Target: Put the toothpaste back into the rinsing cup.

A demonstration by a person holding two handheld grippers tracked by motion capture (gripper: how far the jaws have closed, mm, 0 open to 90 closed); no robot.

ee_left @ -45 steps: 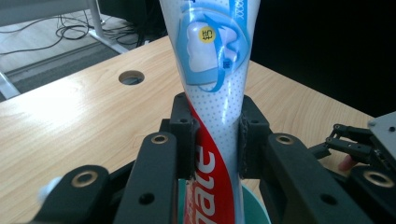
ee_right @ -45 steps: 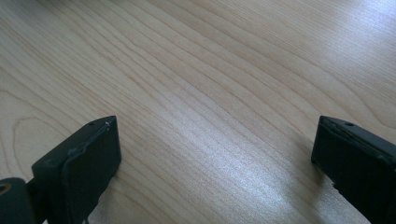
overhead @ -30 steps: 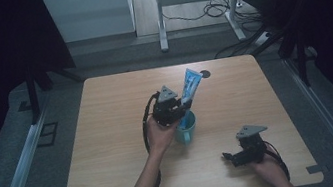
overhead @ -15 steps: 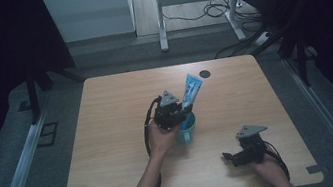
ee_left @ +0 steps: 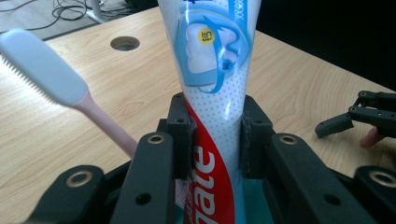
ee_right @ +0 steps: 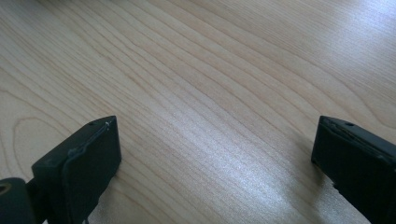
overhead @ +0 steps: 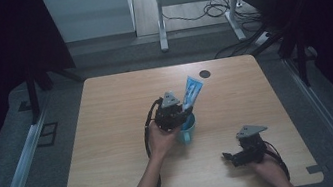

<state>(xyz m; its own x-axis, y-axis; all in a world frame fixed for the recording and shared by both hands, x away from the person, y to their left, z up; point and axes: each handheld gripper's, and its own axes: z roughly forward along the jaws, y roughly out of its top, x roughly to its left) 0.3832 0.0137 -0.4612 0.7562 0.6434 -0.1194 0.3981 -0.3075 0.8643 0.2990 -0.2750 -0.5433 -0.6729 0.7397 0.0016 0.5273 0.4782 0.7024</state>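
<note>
**Left gripper pinches the tube over the cup; right gripper idle, spread**

Left gripper [overhead: 178, 114]: held in the person's left hand [overhead: 161, 140] near the middle of the table [overhead: 110, 133]. Both jaws press on the tube [ee_left: 215, 93] from either side, about at the line where its red print meets the white dotted part. The tube runs up between the pads [ee_left: 183, 140], flat end high, printed face toward the camera. From the high view the tube [overhead: 191, 92] leans up and away from the gripper, tilted to the right.

Cup [overhead: 188, 131]: teal, standing on the table directly under the gripper, just beside the left hand. Its teal inside shows below the jaws in the left gripper view [ee_left: 254, 205]. The tube's lower end goes down toward it; whether it touches the bottom cannot be told.

Brush [ee_left: 60, 88]: white head, pink neck, slanting up and left out of the same spot behind the left jaw. Bristles face left. Its foot is hidden by the jaw.

Right gripper [overhead: 230, 157]: in the right hand [overhead: 270, 168] near the table's front right corner, well apart from the cup. Jaws spread wide, nothing between them; bare wood grain [ee_right: 210, 93] lies between the two black pads. It also shows at the right edge of the left gripper view [ee_left: 334, 126], lying low over the table.

Round hole [overhead: 205, 73] in the tabletop beyond the tube, toward the far edge.
</note>
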